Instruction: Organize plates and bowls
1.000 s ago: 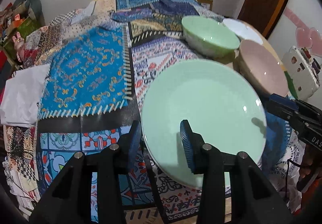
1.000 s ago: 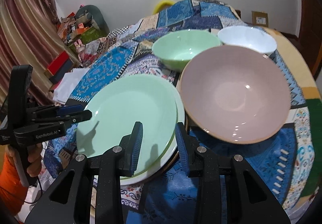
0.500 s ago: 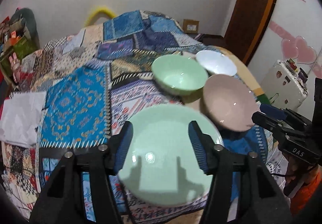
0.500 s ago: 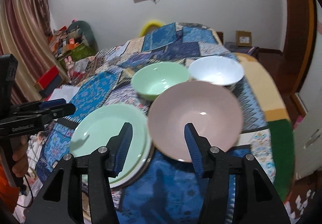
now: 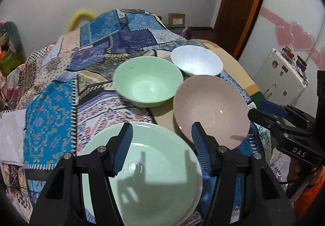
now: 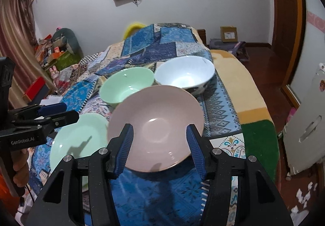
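Left gripper spread above pale green round plate | right gripper spread above pink ceramic bowl

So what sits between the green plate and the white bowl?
The pink bowl sits between the green plate and the white bowl in the right wrist view.

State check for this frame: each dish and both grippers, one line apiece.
left gripper: open, empty, above the green plate
right gripper: open, empty, above the pink bowl
green plate: stacked on a white plate
pink bowl: upright, empty
green bowl: upright, empty
white bowl: upright, empty
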{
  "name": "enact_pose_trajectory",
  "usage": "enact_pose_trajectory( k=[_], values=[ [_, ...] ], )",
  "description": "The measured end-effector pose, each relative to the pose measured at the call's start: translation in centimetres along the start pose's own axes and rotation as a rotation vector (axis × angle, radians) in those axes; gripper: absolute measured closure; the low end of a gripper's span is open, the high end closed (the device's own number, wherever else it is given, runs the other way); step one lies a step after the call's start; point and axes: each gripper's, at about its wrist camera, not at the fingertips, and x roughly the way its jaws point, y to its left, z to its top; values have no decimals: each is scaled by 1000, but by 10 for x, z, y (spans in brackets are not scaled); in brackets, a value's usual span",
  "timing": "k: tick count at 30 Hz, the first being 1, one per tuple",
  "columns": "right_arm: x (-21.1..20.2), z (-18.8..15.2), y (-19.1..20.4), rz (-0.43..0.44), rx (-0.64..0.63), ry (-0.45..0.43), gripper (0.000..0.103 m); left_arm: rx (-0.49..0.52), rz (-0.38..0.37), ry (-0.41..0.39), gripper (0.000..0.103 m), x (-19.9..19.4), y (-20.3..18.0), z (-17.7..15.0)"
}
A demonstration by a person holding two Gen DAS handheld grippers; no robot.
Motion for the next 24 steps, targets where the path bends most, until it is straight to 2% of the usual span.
enact_pose_trajectory(
  k=[7,8,14,16,20,24],
  values=[
    [23,-4,-22,-2,33,45,52,-6,-20,52,43,39,-6,6],
    [24,-5,-24,-4,38,38,49,-6,-22,58,43,43,-7,6],
    [36,-7,-35,10,50,55,52,-5,-47,95,44,70,-11,8],
    [38,-7,-38,14,52,58,54,0,-53,103,49,76,-13,8],
    [45,-9,-41,19,47,72,70,15,-73,134,64,89,-19,11],
    [51,-11,-43,35,57,91,81,23,-90,164,80,100,-23,11]
  ],
)
